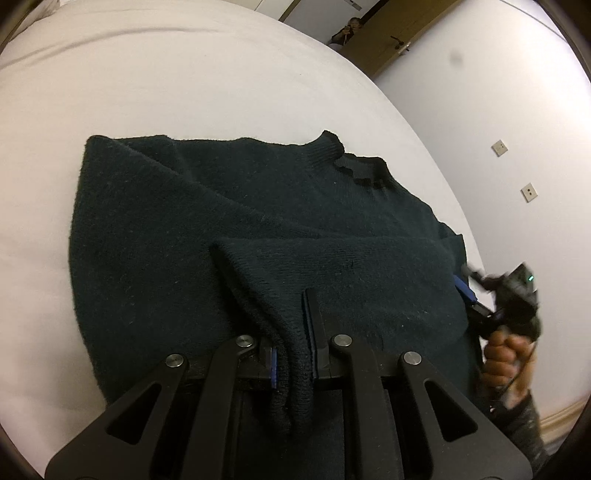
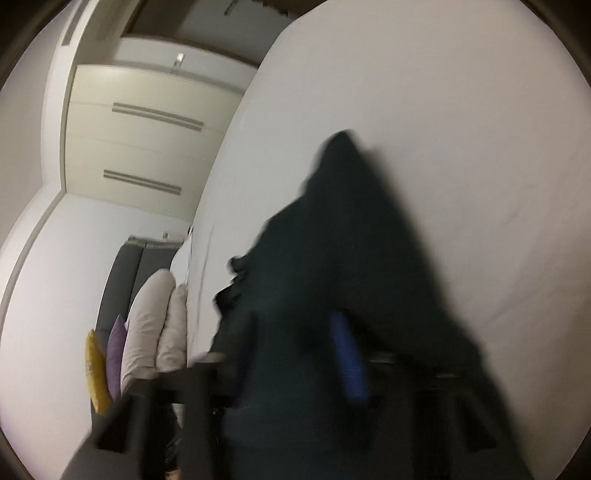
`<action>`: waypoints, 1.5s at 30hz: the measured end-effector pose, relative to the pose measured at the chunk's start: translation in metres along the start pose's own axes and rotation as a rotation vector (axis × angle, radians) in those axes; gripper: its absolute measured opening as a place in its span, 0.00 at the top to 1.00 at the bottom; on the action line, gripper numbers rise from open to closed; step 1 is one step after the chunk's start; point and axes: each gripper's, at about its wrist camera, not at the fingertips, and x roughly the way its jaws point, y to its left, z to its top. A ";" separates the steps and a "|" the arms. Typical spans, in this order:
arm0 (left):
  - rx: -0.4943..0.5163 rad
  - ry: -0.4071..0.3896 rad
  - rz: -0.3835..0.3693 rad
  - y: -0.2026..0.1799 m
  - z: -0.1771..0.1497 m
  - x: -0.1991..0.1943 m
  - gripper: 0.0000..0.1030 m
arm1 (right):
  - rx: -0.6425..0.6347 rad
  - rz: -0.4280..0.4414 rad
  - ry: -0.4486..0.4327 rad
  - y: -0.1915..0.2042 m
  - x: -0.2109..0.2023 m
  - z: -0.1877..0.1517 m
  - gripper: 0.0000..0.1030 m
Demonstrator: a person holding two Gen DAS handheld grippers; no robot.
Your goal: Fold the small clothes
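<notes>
A dark green knitted sweater (image 1: 221, 221) lies on the white bed (image 1: 166, 74), its ribbed collar (image 1: 332, 147) at the far right. My left gripper (image 1: 291, 332) is shut on a ribbed edge of the sweater, folded over the body. My right gripper (image 1: 476, 299) shows at the sweater's right edge, held by a hand (image 1: 502, 358). In the blurred right wrist view the sweater (image 2: 351, 258) hangs between the right gripper's (image 2: 295, 354) blue-padded fingers (image 2: 349, 362), which sit close against the cloth.
The bed's right edge runs near a white wall with sockets (image 1: 498, 147). A wooden door (image 1: 388, 37) and a person (image 1: 347, 31) stand at the back. Pillows (image 2: 147, 325), coloured cushions (image 2: 96, 369) and white wardrobes (image 2: 147, 140) show in the right wrist view.
</notes>
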 end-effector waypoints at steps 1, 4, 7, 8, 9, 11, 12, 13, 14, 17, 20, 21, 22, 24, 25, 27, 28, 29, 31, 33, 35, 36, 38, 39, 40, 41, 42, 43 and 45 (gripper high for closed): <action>0.003 -0.001 0.004 0.000 0.000 -0.002 0.87 | -0.001 0.010 -0.001 -0.007 -0.002 -0.001 0.96; 0.019 -0.006 0.031 -0.001 -0.005 -0.009 0.87 | 0.016 0.059 -0.010 -0.024 -0.013 0.000 1.00; 0.026 -0.013 0.083 0.000 -0.008 -0.021 0.85 | 0.003 -0.002 -0.009 -0.021 -0.024 0.001 1.00; 0.021 -0.012 0.099 0.001 -0.008 -0.025 0.85 | -0.006 -0.020 -0.009 -0.022 -0.027 0.002 1.00; 0.018 -0.019 0.134 0.002 -0.009 -0.031 0.84 | -0.011 -0.035 -0.010 -0.022 -0.030 0.001 1.00; 0.019 -0.036 0.229 0.003 -0.008 -0.039 0.83 | -0.009 -0.057 -0.016 -0.021 -0.036 -0.002 1.00; 0.015 -0.051 0.307 0.004 -0.006 -0.045 0.83 | -0.003 -0.073 -0.016 -0.019 -0.039 -0.003 0.95; -0.002 -0.080 0.350 0.005 -0.003 -0.053 0.83 | -0.004 -0.081 -0.018 -0.014 -0.040 -0.005 0.87; -0.021 -0.120 0.355 0.002 0.000 -0.062 0.83 | -0.015 -0.076 -0.031 -0.006 -0.043 -0.007 0.67; 0.035 -0.166 0.299 -0.028 0.007 -0.063 0.83 | -0.084 -0.046 -0.080 0.027 -0.052 -0.010 0.44; 0.130 -0.117 0.280 -0.060 0.007 -0.032 0.83 | -0.137 0.014 -0.037 0.049 -0.035 -0.007 0.41; 0.155 -0.087 0.286 -0.066 0.004 -0.016 0.83 | -0.132 0.027 -0.014 0.048 -0.026 -0.005 0.40; 0.168 -0.047 0.313 -0.068 0.001 0.003 0.83 | -0.118 0.024 0.003 0.043 -0.020 -0.004 0.39; 0.162 -0.032 0.330 -0.059 -0.008 0.022 0.83 | -0.060 -0.025 0.042 0.019 -0.007 -0.003 0.48; 0.165 -0.070 0.311 -0.057 -0.013 0.020 0.83 | -0.056 -0.014 0.041 0.007 -0.008 -0.004 0.56; 0.164 -0.068 0.295 -0.054 -0.015 0.016 0.83 | -0.063 0.006 0.043 -0.004 -0.016 -0.008 0.74; 0.171 -0.061 0.297 -0.053 -0.015 0.014 0.83 | -0.049 0.026 0.056 -0.011 -0.022 -0.013 0.74; 0.177 -0.055 0.301 -0.053 -0.017 0.012 0.83 | -0.046 0.037 0.058 -0.015 -0.028 -0.017 0.74; 0.170 -0.049 0.310 -0.053 -0.022 0.002 0.83 | -0.070 0.009 0.058 -0.017 -0.044 -0.027 0.74; 0.153 -0.054 0.358 -0.055 -0.032 -0.017 0.83 | -0.083 -0.056 0.045 -0.016 -0.073 -0.040 0.60; 0.147 -0.073 0.360 -0.045 -0.050 -0.043 0.83 | -0.110 -0.081 0.005 -0.011 -0.105 -0.053 0.37; 0.143 -0.083 0.351 -0.042 -0.063 -0.059 0.83 | -0.135 -0.099 -0.028 -0.008 -0.124 -0.063 0.30; 0.127 -0.088 0.340 -0.039 -0.092 -0.090 0.83 | -0.184 -0.120 -0.062 -0.004 -0.158 -0.081 0.29; 0.124 -0.079 0.324 -0.039 -0.106 -0.102 0.83 | -0.202 -0.129 -0.059 -0.004 -0.174 -0.090 0.29; 0.125 -0.068 0.299 -0.040 -0.121 -0.113 0.82 | -0.216 -0.138 -0.051 -0.005 -0.184 -0.098 0.29; 0.122 -0.063 0.283 -0.041 -0.137 -0.123 0.82 | -0.233 -0.154 -0.041 -0.007 -0.200 -0.110 0.29; 0.114 -0.062 0.268 -0.042 -0.153 -0.134 0.78 | -0.248 -0.168 -0.032 -0.009 -0.210 -0.118 0.29; 0.099 -0.056 0.248 -0.042 -0.168 -0.141 0.63 | -0.264 -0.176 -0.021 -0.011 -0.219 -0.126 0.29; 0.039 -0.045 0.200 -0.037 -0.204 -0.156 0.24 | -0.287 -0.193 0.009 -0.018 -0.237 -0.144 0.29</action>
